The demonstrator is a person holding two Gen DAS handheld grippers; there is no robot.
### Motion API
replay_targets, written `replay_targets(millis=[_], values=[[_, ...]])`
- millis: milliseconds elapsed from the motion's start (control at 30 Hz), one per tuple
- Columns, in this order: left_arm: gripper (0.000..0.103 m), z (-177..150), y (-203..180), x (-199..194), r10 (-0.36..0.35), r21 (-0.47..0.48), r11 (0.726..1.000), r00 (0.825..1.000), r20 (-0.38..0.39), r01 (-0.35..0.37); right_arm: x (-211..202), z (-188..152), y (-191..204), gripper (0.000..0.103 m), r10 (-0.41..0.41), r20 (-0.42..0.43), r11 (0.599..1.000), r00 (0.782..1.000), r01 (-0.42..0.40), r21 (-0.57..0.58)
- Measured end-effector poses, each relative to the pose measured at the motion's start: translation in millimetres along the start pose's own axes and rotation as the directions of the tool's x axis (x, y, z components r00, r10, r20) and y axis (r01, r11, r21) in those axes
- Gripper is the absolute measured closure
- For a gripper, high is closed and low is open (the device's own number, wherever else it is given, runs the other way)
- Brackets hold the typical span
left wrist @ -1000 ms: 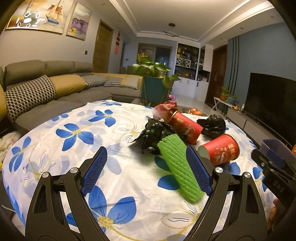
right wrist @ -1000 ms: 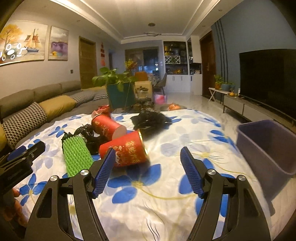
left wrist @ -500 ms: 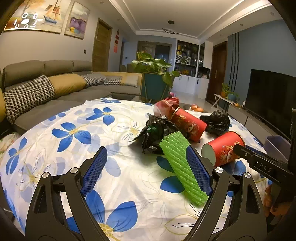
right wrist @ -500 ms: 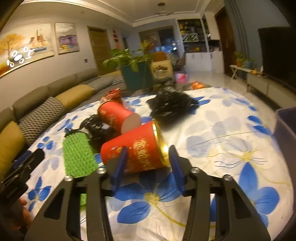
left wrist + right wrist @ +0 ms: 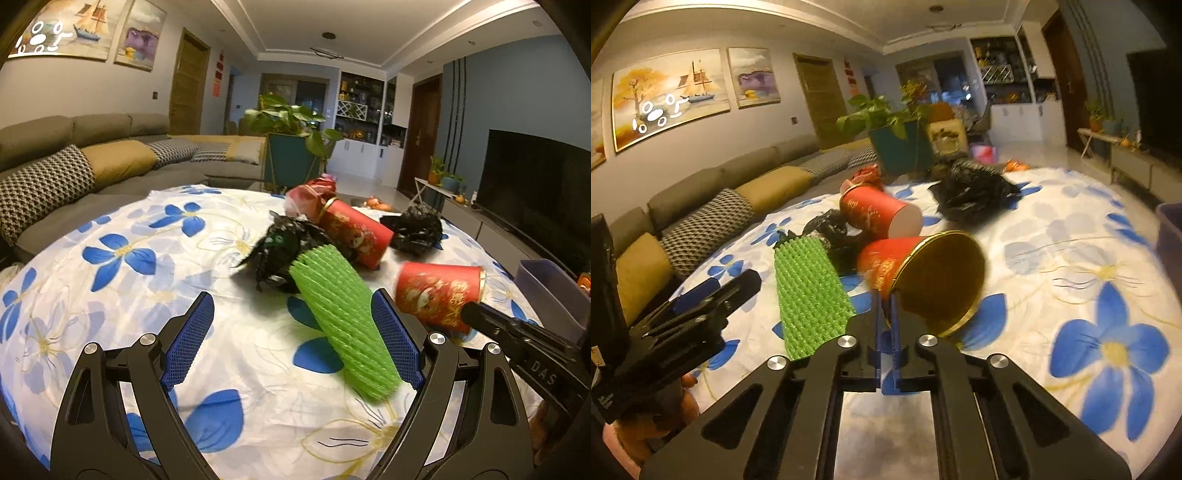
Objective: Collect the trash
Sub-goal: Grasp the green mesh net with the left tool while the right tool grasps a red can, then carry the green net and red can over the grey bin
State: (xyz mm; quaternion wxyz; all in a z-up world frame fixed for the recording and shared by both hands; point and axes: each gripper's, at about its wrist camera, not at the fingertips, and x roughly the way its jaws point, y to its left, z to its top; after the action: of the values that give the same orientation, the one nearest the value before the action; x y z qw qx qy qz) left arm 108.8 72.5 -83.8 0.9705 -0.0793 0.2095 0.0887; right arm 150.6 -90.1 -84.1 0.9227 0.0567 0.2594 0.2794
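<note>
The right gripper [image 5: 885,295] is clamped on the rim of a red cup [image 5: 886,258] near the middle of the table [image 5: 1071,236]. The left gripper [image 5: 291,332] stands wide apart and empty, with a green foam net [image 5: 340,317] lying just beside its right finger.

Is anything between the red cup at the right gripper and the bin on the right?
Nothing visible does. The red cup, pinched at its rim by the right gripper, has only bare flowered tablecloth between it and the bin. The crumpled black bag lies farther back, off that line.
</note>
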Motion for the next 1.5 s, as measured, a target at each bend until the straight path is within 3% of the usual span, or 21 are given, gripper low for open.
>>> replay_targets(millis=[167, 300, 500, 600, 733, 933, 1100, 1500], values=[[0.018, -0.1, -7.7, 9.5, -0.050, -0.007, 0.999, 0.998, -0.035, 0.050, -22.7, -0.2, 1.9, 0.099, -0.098, 0.056, 0.995, 0.994, 0.099, -0.021], [0.026, 1.8, -13.0, 23.2, -0.085, -0.015, 0.996, 0.993, -0.081, 0.085, -33.7, -0.6, -2.6, 0.099, -0.143, 0.083, 0.989, 0.986, 0.145, -0.022], [0.062, -2.1, -16.6, 44.6, -0.146, -0.032, 0.989, 0.974, -0.176, 0.142, -43.0, -6.4, -8.1, 0.099, -0.176, 0.088, 0.984, 0.981, 0.178, -0.019], [0.077, -4.7, -13.6, 45.6, -0.194, -0.059, 0.981, 0.963, -0.186, 0.186, -45.5, -8.0, -10.5, 0.099, -0.180, 0.088, 0.983, 0.980, 0.182, -0.013], [0.089, -8.3, -11.1, 37.8, -0.228, -0.082, 0.973, 0.958, -0.177, 0.216, -50.2, -9.0, -12.3, 0.099, -0.190, 0.094, 0.982, 0.977, 0.191, -0.006], [0.091, -6.5, -23.1, 2.4, -0.254, -0.032, 0.967, 0.962, -0.099, 0.252, -61.2, -10.6, -13.5, 0.099, -0.212, 0.114, 0.977, 0.971, 0.213, 0.010], [0.091, 1.7, -42.4, -19.7, -0.295, 0.017, 0.955, 0.954, -0.052, 0.296, -72.9, -8.1, -16.2, 0.099, -0.234, 0.138, 0.972, 0.962, 0.231, 0.036], [0.091, 11.2, -85.3, -41.4, -0.331, 0.100, 0.938, 0.943, -0.013, 0.331, -109.7, -5.9, -22.2, 0.099, -0.288, 0.192, 0.958, 0.938, 0.282, 0.055]])
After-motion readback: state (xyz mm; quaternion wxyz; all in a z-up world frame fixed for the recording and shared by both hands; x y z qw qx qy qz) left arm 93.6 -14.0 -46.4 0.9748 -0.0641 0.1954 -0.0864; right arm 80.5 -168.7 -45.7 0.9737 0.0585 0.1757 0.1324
